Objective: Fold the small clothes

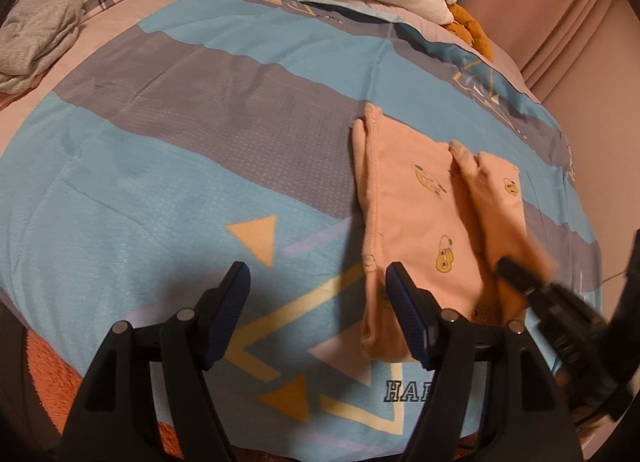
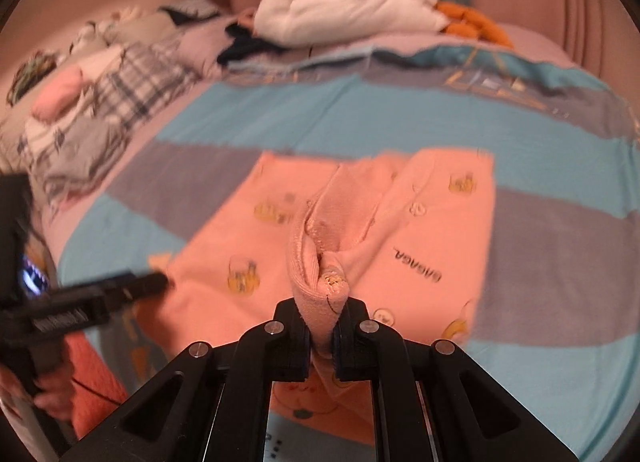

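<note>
- Left wrist view: your left gripper (image 1: 316, 294) is open with nothing in it. The pink shirt (image 1: 416, 222) lies on the blue quilt (image 1: 160, 182), its long side pointing away from you.
- Right wrist view: your right gripper (image 2: 321, 326) pinches a shirt cuff (image 2: 320, 286).

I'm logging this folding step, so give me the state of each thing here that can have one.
Pink garment: lying on the bed, partly folded, one ribbed edge lifted.
Right gripper: jaws shut on the garment's ribbed edge.
Left gripper: jaws open, nothing between them, beside the garment.
Quilt: spread flat on the bed.
Grey clothes: folded, at the bed's far side.
</note>
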`<state>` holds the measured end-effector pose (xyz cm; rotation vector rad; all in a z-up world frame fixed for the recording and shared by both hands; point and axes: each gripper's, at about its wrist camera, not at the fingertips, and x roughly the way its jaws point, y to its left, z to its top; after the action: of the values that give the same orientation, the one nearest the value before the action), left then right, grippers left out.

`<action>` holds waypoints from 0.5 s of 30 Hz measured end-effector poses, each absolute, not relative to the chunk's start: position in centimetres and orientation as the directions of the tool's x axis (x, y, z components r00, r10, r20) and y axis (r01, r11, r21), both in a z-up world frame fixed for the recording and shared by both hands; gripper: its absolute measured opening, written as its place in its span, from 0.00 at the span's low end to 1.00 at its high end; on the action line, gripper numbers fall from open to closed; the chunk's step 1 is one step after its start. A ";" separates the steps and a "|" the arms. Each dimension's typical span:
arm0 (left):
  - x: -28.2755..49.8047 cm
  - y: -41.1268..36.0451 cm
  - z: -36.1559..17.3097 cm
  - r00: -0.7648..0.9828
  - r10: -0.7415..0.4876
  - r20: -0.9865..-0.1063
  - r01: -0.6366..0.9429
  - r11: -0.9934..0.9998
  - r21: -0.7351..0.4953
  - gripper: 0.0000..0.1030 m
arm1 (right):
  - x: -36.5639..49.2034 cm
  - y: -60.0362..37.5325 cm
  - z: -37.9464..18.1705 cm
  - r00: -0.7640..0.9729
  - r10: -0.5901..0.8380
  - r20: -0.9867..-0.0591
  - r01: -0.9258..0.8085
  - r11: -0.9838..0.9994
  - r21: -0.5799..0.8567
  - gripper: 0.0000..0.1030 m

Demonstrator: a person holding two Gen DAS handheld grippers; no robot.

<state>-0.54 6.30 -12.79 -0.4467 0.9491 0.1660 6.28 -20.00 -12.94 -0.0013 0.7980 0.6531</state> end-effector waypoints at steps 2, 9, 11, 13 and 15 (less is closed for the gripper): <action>-0.6 6.3 -12.6 0.582 -0.053 -0.812 -0.327 0.899 -0.293 0.68 | 6.4 -19.6 -13.9 0.488 0.539 -0.687 -0.543 0.803 0.244 0.09; -0.8 6.0 -10.2 0.635 -0.040 -0.771 -0.301 0.907 -0.295 0.69 | 6.3 -20.3 -13.9 0.463 0.554 -0.693 -0.537 0.797 0.278 0.09; -0.7 5.9 -9.1 0.661 -0.044 -0.749 -0.283 0.910 -0.302 0.73 | 6.4 -20.6 -13.9 0.451 0.565 -0.691 -0.535 0.791 0.298 0.09; -0.1 5.8 -8.2 0.684 -0.066 -0.727 -0.248 0.915 -0.317 0.77 | 6.2 -21.1 -13.8 0.439 0.582 -0.684 -0.534 0.782 0.323 0.10; 0.9 5.5 -7.4 0.698 -0.130 -0.704 -0.181 0.919 -0.350 0.78 | 5.8 -21.7 -13.7 0.433 0.587 -0.684 -0.530 0.779 0.334 0.24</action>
<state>0.90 5.46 -7.41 -0.4150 0.8040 0.0295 5.82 -21.73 -13.73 0.0722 0.8812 0.6970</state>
